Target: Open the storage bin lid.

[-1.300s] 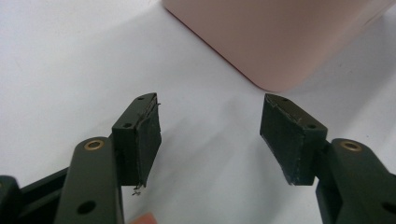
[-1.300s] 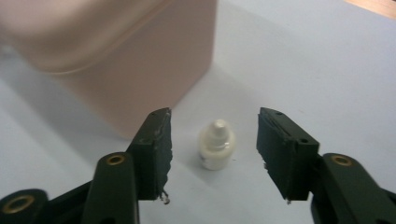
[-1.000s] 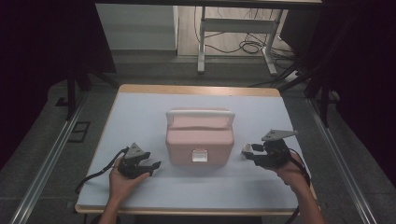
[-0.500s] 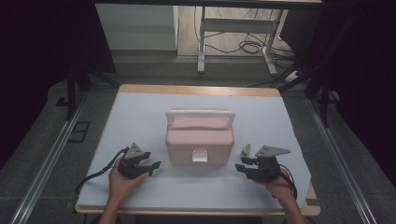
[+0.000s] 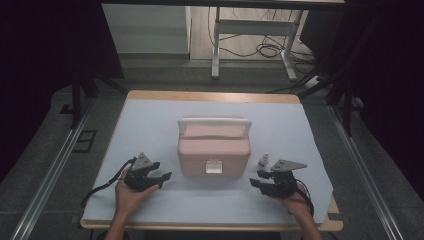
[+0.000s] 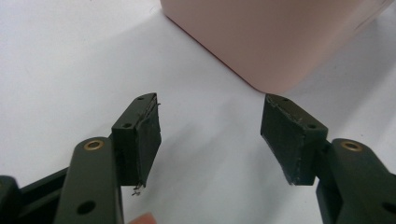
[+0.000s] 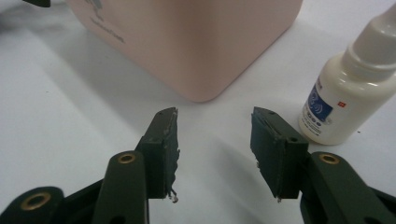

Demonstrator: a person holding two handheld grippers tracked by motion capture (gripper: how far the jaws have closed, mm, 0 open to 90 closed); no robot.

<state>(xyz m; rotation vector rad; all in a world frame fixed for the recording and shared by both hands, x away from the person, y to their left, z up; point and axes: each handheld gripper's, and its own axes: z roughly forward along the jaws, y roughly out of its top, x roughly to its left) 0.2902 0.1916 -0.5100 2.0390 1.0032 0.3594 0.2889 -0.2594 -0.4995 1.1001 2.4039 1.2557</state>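
Note:
A pink box [image 5: 214,150] with a white handle and a white front latch stands closed in the middle of the table. A small white bottle [image 5: 263,160] stands upright just right of it. My left gripper [image 5: 162,173] rests low at the box's front left corner, open, with nothing between its pads [image 6: 144,135]; the pink box [image 6: 275,37] lies just beyond them. My right gripper [image 5: 256,179] sits low in front of the bottle and its jaws have just been opening, with nothing between them. In the right gripper view, the gripper [image 7: 214,135] faces the box corner [image 7: 196,42], and the bottle [image 7: 345,98] stands to its right.
A white sheet covers the table [image 5: 150,125], whose wooden edge shows at the back and front. Bare sheet lies behind and to both sides of the box. Beyond the table are a metal stand [image 5: 250,30] and floor cables [image 5: 265,50]; the sides are dark.
My right gripper has come down and toward the table's front edge, settling in front of the bottle. The left gripper, the box and the bottle have not moved.

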